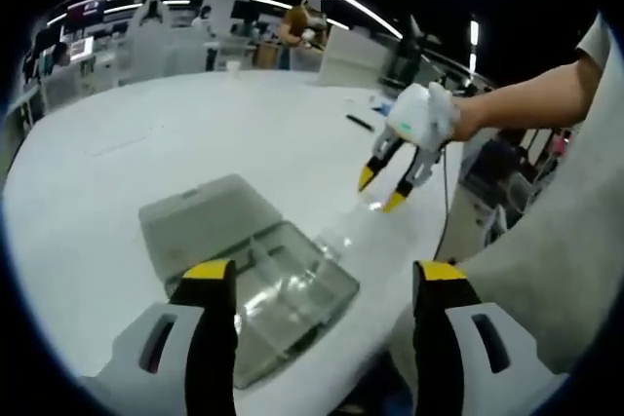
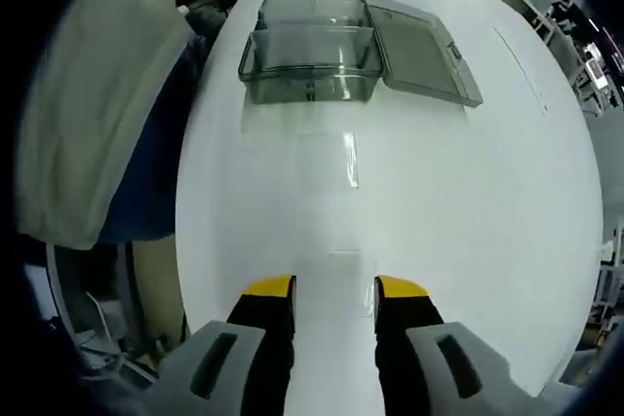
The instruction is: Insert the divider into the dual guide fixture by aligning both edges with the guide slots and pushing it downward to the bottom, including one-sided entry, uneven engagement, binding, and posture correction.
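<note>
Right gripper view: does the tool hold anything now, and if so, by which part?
Nothing seems to be held. The right tool is open, and the clear divider lies flat on the white table ahead of it, apart from the jaws.

A clear plastic fixture box (image 2: 312, 51) sits upright with its hinged lid (image 2: 421, 51) open flat alongside; a transparent divider (image 2: 330, 161) lies flat nearby.
</note>
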A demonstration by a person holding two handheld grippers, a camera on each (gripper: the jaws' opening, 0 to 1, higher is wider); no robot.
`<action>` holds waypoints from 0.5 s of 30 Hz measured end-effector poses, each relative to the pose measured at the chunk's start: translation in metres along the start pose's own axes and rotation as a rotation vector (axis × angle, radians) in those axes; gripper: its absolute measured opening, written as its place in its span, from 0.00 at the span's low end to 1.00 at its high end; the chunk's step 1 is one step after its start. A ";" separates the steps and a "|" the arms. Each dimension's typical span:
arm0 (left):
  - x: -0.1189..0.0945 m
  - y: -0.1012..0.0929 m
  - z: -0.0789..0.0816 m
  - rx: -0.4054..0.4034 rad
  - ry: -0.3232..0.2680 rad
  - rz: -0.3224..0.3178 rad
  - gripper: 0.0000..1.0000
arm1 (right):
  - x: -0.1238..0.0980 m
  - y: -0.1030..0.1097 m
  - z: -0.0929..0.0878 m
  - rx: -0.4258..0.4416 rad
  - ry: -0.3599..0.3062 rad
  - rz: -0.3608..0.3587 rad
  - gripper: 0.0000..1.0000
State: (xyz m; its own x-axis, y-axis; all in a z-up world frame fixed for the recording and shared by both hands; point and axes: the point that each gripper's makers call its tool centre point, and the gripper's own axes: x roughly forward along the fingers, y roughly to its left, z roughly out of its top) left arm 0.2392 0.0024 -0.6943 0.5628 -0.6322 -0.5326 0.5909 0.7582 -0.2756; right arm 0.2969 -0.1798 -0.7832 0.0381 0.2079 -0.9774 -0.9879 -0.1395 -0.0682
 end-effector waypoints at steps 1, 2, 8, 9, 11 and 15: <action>0.000 0.000 0.000 0.000 0.000 -0.002 0.72 | -0.002 0.000 0.004 0.000 -0.005 -0.006 0.27; 0.001 -0.001 0.000 0.001 0.000 -0.007 0.72 | -0.003 0.000 0.006 -0.002 -0.007 -0.009 0.27; 0.002 0.000 0.003 0.010 -0.001 -0.020 0.72 | -0.009 -0.001 0.020 -0.008 -0.025 -0.034 0.27; 0.002 0.000 0.003 0.010 -0.001 -0.022 0.72 | -0.010 -0.001 0.022 -0.008 -0.027 -0.034 0.27; 0.002 0.000 0.003 0.011 -0.001 -0.024 0.72 | -0.011 -0.001 0.025 -0.011 -0.030 -0.042 0.27; 0.003 0.001 0.003 0.011 0.000 -0.029 0.71 | -0.016 -0.001 0.032 -0.016 -0.032 -0.053 0.27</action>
State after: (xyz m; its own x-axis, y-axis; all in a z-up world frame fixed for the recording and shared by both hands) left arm 0.2433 0.0008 -0.6935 0.5451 -0.6540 -0.5245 0.6135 0.7376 -0.2821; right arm 0.2920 -0.1522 -0.7614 0.0851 0.2464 -0.9654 -0.9821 -0.1425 -0.1229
